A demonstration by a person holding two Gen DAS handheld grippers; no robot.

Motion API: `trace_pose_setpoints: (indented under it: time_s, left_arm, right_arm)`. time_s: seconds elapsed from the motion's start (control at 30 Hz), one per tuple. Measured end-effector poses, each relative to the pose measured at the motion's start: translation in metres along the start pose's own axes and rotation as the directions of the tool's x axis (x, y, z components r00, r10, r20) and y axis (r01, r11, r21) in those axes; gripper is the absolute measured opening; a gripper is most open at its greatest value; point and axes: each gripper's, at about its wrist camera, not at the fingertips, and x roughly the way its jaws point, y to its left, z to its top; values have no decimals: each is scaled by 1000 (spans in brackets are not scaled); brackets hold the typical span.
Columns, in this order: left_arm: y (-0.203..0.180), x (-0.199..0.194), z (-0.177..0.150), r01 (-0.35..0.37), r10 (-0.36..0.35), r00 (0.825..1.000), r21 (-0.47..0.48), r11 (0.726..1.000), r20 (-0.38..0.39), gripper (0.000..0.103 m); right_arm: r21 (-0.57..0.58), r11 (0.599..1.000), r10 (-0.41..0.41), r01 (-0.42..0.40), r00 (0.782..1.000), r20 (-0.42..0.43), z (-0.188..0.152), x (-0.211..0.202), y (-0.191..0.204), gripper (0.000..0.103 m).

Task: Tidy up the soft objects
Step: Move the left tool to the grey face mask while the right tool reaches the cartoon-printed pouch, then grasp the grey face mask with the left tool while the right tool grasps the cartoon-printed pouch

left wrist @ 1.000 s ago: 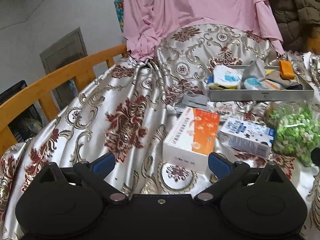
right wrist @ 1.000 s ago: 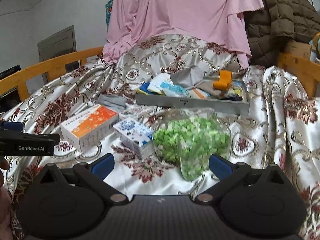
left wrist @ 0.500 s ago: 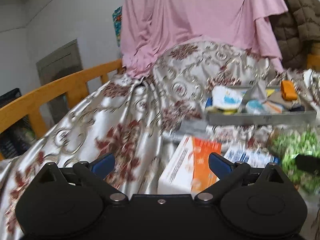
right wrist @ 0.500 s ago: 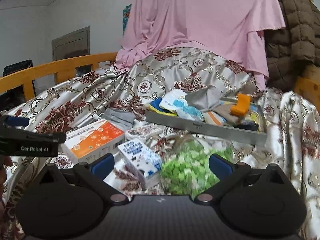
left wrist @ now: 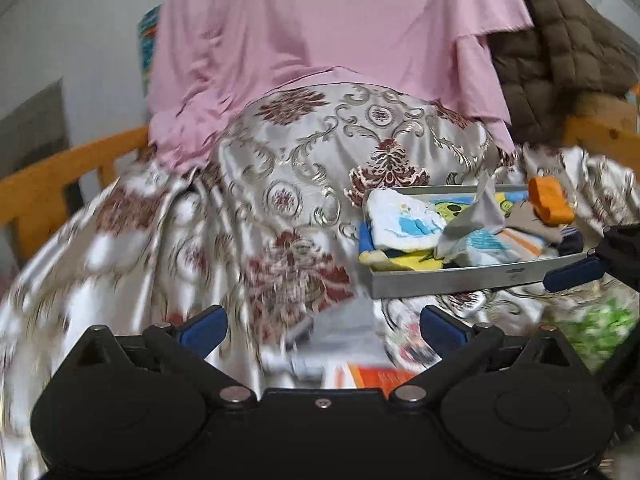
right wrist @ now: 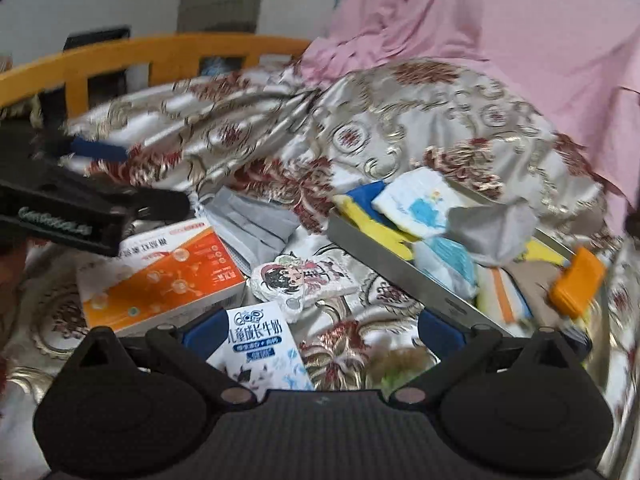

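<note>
My right claw [right wrist: 322, 330] hangs spread and empty over the milk carton [right wrist: 262, 350], my left claw [left wrist: 322, 326] likewise spread above the orange box [right wrist: 160, 276]. Loose on the bed just ahead lie the grey mask [right wrist: 250, 220] and cartoon pouch [right wrist: 302, 280], beside the tray's [right wrist: 400, 262] near wall. I'd pinch the mask by a flat edge, then lift it clear over the rim.

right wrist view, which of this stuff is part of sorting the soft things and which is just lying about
Part of the job:
- grey face mask on the bedcover
- cartoon-print packet, looks soft
- metal tray already holding soft items
- grey cloth in the tray
- white and blue cloth in the tray

Just lying about:
- orange and white box
- milk carton
- pink sheet
</note>
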Motion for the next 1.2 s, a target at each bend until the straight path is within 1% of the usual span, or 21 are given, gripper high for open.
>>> trace_pose_setpoints:
  time_s: [0.07,0.13,0.23,0.37,0.43,0.5,0.53,0.57,0.6,0.63,0.7,0.73,0.8,0.97,1.03,1.1,1.2]
  left_arm:
    - [2,15,7,13,-13,1000,29,999,-5,102]
    - [7,31,13,51,-50,998,26,998,-38,101]
    - [14,50,17,74,-73,993,4,997,-92,96]
    - [27,63,11,100,-110,983,-77,992,-149,90]
    - [34,68,6,112,-133,975,-126,986,-178,87]
    - [42,73,1,116,-149,970,-176,978,-193,80]
    - [44,75,0,122,-161,967,-198,973,-198,78]
    - [45,77,-1,129,-172,964,-209,969,-203,74]
    - [45,78,-3,137,-182,962,-216,967,-206,69]
    - [46,79,-4,142,-188,959,-218,966,-210,66]
    - [47,82,-5,148,-200,954,-229,962,-222,56]
    - [47,83,-6,152,-207,952,-236,960,-227,54]
    - [48,84,-8,160,-219,947,-247,956,-234,46]
    - [47,86,-12,170,-232,942,-254,952,-241,35]
    - [46,86,-13,172,-231,942,-245,954,-241,33]
    - [44,85,-15,178,-236,941,-238,955,-241,27]
    - [44,85,-16,178,-236,942,-243,954,-237,24]
  right_arm:
    - [-22,999,27,-28,999,-32,6,13,3,102]
    - [-48,998,46,-48,997,-57,12,23,6,102]
    - [-73,996,49,-55,995,-90,20,38,9,101]
    - [-97,994,37,-51,989,-142,26,57,13,98]
    - [-98,994,35,-52,986,-164,27,65,11,94]
    - [-69,996,52,-65,983,-176,30,70,6,94]
    - [-57,996,53,-64,981,-185,31,72,4,94]
    - [-48,997,49,-59,980,-191,33,74,2,94]
    - [-40,998,49,-58,979,-196,35,76,0,92]
    - [-32,998,52,-60,978,-202,36,76,-2,91]
    - [-22,998,55,-61,974,-219,37,80,-6,90]
    - [-20,998,59,-65,972,-226,37,83,-7,89]
    - [-11,996,80,-85,968,-240,39,86,-8,86]
    - [14,992,128,-129,958,-258,40,92,-5,75]
    - [21,990,138,-137,955,-262,39,94,-3,66]
    - [26,992,127,-124,961,-246,38,93,-3,63]
    - [27,994,113,-110,967,-227,38,90,-5,63]
